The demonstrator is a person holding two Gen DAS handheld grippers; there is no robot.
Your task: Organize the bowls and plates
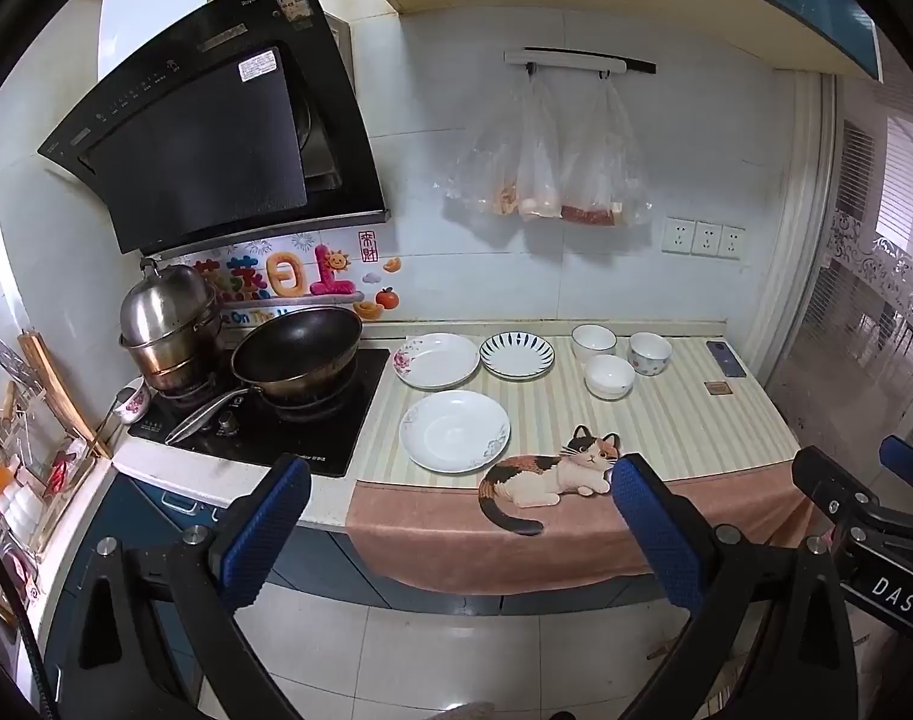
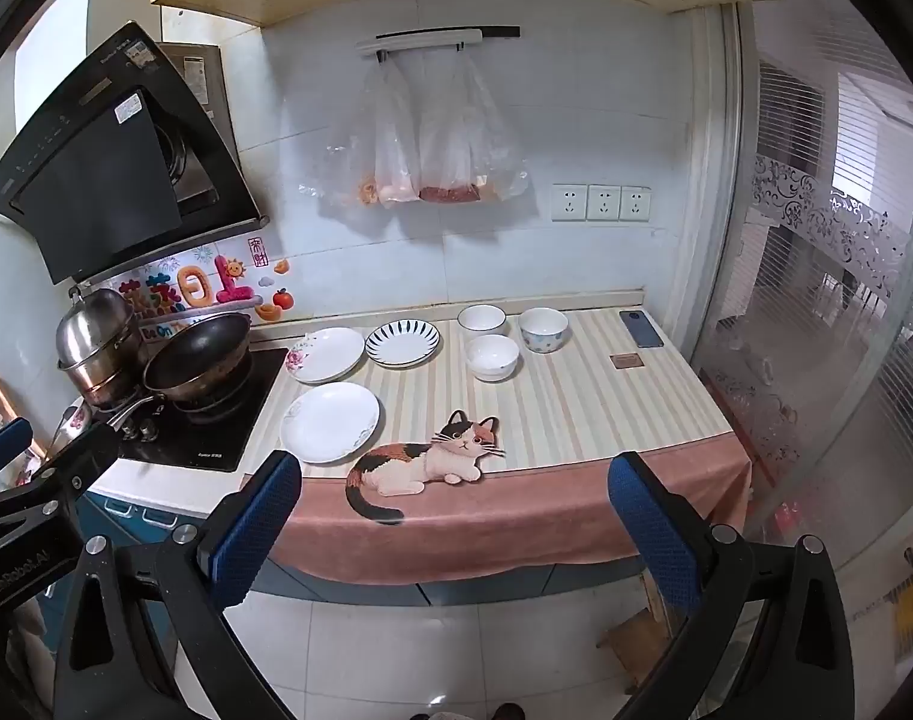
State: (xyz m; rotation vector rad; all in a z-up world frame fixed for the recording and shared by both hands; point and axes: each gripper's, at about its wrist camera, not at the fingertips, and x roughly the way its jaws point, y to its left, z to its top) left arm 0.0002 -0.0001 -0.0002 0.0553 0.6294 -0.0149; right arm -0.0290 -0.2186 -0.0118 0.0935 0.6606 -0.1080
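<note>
Both the left gripper [image 1: 459, 525] and right gripper [image 2: 453, 519] hang released, empty, short of the surface [image 2: 606, 408]. Beyond the cat mat [image 2: 423, 462] lie three plates [image 2: 330, 430]; three bowls [image 2: 491, 356] sit right of them. A wok [image 2: 198, 354] stands left, a phone [image 2: 640, 328] far right.

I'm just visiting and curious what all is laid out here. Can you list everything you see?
plates: three, white, one with blue stripes, left part of the mat
bowls: three, white, right of the plates
striped mat: one, cream and pink with a cat picture, on the counter
phone: one, dark, far right of the mat
wok: one, black, on the stove
steamer pot: one, steel, left of the wok
range hood: one, black, above the stove
plastic bags: clear, hanging on the wall
sockets: three, white, wall
left gripper: blue pads, open, before the counter
right gripper: blue pads, open, before the counter
</note>
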